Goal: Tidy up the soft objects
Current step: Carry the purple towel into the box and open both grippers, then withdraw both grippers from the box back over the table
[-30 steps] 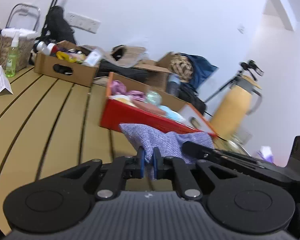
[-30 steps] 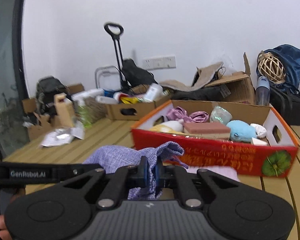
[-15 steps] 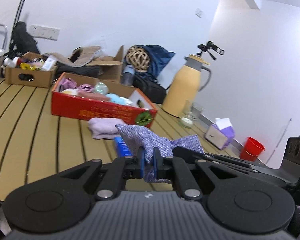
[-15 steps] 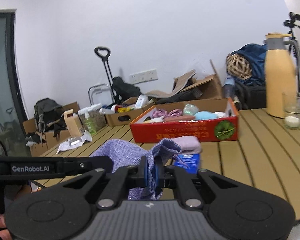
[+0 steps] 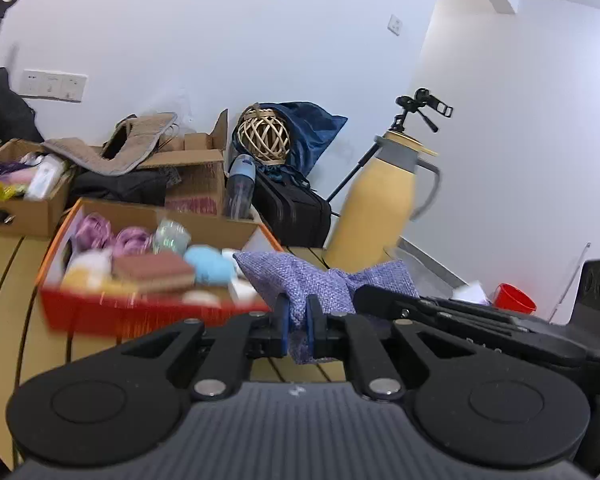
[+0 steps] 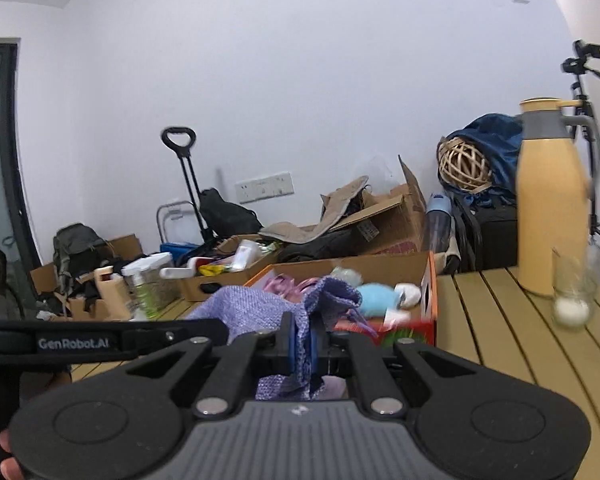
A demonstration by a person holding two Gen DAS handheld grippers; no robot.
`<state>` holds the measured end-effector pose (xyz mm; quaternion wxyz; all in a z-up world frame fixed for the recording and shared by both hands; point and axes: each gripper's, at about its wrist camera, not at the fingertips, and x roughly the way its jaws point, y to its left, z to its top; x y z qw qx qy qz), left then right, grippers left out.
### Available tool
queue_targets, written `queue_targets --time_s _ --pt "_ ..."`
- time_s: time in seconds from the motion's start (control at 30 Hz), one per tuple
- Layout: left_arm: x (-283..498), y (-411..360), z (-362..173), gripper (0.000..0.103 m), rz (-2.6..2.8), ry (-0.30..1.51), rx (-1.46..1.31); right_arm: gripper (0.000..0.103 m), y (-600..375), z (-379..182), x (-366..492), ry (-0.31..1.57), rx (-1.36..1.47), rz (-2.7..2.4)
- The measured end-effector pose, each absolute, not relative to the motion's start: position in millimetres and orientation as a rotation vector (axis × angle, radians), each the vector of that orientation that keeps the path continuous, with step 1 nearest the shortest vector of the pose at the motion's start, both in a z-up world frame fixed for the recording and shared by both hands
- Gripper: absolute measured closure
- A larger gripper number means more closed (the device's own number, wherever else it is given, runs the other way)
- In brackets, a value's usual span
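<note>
Cloth (image 5: 300, 280) hangs above the tabletop (image 6: 512, 320), near the red box (image 5: 100, 312), pinched by left hand-held gripper (image 5: 298, 320) and right hand-held gripper (image 6: 303, 344), jaws nearly closed. Risk: pulling apart could slip a thin corner free, dropping it short.

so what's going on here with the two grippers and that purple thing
A person holds a gripper in each hand, and both are shut on the same purple woven cloth. The left gripper and right gripper pinch it from opposite sides, holding it up just in front of the red cardboard box of soft toys on the slatted wooden table.
</note>
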<state>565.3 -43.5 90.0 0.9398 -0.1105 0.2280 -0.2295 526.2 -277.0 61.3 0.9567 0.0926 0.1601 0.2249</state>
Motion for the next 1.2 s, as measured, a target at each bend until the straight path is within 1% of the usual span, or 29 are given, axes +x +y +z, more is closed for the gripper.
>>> queue_targets --time_s 0.13,0.27,0.43,0.53,0.6,0.67,0.73,0.77,0.8,0.87,0.93,0.97,1.03,1.1,1.17,1.2 --pt "657 -60 77 0.094 -0.45 0.583 -0.237 0.096 -271 77 615 0.403 0.115 0.43" --pt "717 -70 42 0.094 -0.43 0.688 -0.247 0.096 -248 68 696 0.54 -0.119 0.376" --pt "748 -76 1 0.094 -0.443 0.793 -0.228 0.096 -224 37 758 0.685 -0.26 0.36" --pt "751 -71 -11 0.092 -0.445 0.785 -0.215 0.096 -212 19 775 0.8 -0.352 0.375" --pt "751 -63 -13 0.088 -0.447 0.777 -0.223 0.095 -207 8 785 0.86 -0.367 0.386" --pt "749 -58 -11 0.077 -0.461 0.773 -0.239 0.093 -206 3 790 0.867 -0.367 0.377" --pt "744 -53 -6 0.07 -0.452 0.762 -0.234 0.092 -206 -1 791 0.869 -0.367 0.361" --pt "741 -48 -3 0.067 -0.455 0.753 -0.23 0.092 -207 -1 790 0.87 -0.36 0.357" --pt "736 -46 2 0.067 -0.451 0.747 -0.228 0.092 -210 -1 788 0.87 -0.349 0.354" --pt "727 -37 13 0.067 -0.433 0.728 -0.22 0.083 -214 5 787 0.864 -0.338 0.329" --pt "718 -28 26 0.067 -0.406 0.71 -0.205 0.056 -220 12 783 0.845 -0.338 0.317" --pt "712 -23 34 0.067 -0.396 0.7 -0.193 0.053 -222 21 776 0.824 -0.333 0.323" --pt "700 -14 51 0.067 -0.376 0.677 -0.169 0.052 -226 37 767 0.79 -0.315 0.332" --pt "680 -7 72 0.064 -0.354 0.641 -0.126 0.052 -229 60 750 0.741 -0.312 0.332" --pt "659 0 90 0.056 -0.336 0.607 -0.081 0.051 -231 84 729 0.698 -0.309 0.332" --pt "647 3 97 0.056 -0.33 0.591 -0.06 0.051 -233 94 720 0.678 -0.307 0.333"
